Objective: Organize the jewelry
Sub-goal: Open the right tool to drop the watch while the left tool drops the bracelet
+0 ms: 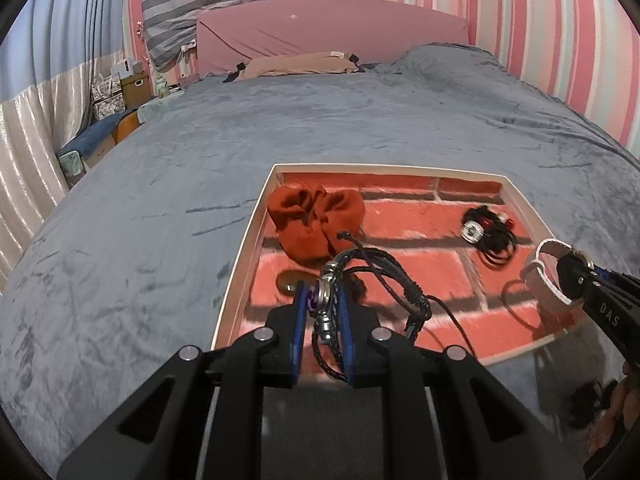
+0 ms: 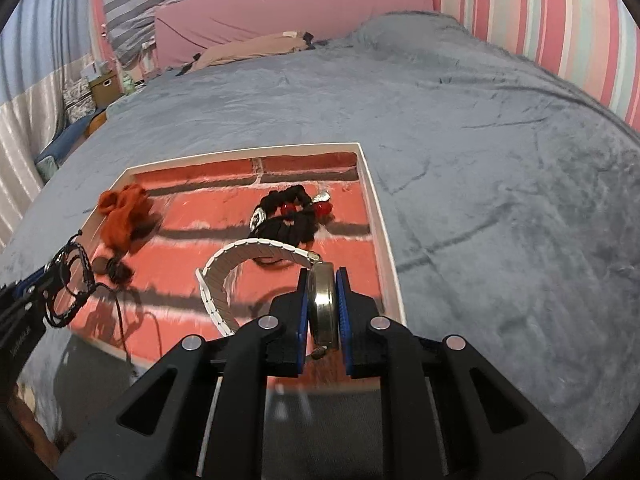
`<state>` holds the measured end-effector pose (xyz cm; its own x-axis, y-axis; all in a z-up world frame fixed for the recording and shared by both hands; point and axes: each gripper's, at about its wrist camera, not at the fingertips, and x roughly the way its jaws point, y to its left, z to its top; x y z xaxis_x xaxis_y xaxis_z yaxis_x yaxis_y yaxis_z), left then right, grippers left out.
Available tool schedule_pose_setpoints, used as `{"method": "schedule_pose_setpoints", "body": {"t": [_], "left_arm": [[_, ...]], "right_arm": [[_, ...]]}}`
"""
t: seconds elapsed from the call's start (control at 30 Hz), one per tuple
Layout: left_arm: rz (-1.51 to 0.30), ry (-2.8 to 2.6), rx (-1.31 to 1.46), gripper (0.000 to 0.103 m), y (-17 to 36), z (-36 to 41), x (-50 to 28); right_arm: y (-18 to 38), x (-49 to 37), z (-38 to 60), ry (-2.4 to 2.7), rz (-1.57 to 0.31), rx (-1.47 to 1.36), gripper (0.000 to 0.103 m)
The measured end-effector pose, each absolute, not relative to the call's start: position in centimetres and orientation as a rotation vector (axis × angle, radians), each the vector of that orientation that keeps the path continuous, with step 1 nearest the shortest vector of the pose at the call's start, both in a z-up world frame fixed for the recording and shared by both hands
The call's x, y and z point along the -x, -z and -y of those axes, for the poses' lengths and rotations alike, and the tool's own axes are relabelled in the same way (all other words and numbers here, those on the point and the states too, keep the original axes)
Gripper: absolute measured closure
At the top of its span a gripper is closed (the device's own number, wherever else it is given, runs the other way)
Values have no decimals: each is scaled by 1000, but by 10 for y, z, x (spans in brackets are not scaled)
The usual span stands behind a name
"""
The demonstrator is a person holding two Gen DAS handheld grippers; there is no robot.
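Note:
My left gripper [image 1: 323, 300] is shut on a black braided cord bracelet [image 1: 376, 276] with metal beads, held above the near left part of a shallow white-rimmed tray [image 1: 240, 264] lined with red brick pattern. My right gripper [image 2: 323, 296] is shut on the case of a watch [image 2: 322, 300] with a white strap [image 2: 224, 280], above the tray's near right part. The watch also shows in the left wrist view [image 1: 548, 276], and the bracelet in the right wrist view [image 2: 70, 280]. An orange cloth pouch [image 1: 312, 220] and a black bead bracelet with red beads [image 1: 486, 232] lie in the tray.
The tray lies on a bed with a grey-blue plush blanket [image 1: 160, 208]. A small brown oval object [image 1: 288, 280] lies in the tray near the pouch. Pillows and a pink headboard [image 1: 332, 36] are at the far end. Boxes and curtains stand at the left.

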<state>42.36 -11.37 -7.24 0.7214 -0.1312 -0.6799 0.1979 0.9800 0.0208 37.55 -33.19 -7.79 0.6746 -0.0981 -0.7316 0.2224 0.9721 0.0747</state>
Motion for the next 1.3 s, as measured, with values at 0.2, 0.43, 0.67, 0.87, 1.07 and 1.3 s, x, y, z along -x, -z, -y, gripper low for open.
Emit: {"method": "schedule_pose_setpoints", "body": {"t": [0.2, 0.43, 0.67, 0.87, 1.07, 1.3], "left_arm": [[-777, 176, -111, 87, 89, 114, -448], [-833, 175, -75, 87, 99, 108, -469], [-868, 171, -74, 87, 104, 107, -478], [-873, 162, -120, 86, 106, 113, -475], [-871, 152, -148, 84, 102, 111, -463], [-799, 149, -180, 49, 78, 107, -425]], "right_arm": [[94, -398, 332, 184, -848, -168, 89], [105, -416, 330, 204, -921, -164, 89], [106, -417, 324, 209, -930, -114, 88], [108, -414, 325, 182, -950, -136, 78], [90, -400, 324, 149, -904, -118, 56], [70, -369, 331, 132, -870, -134, 48]]}}
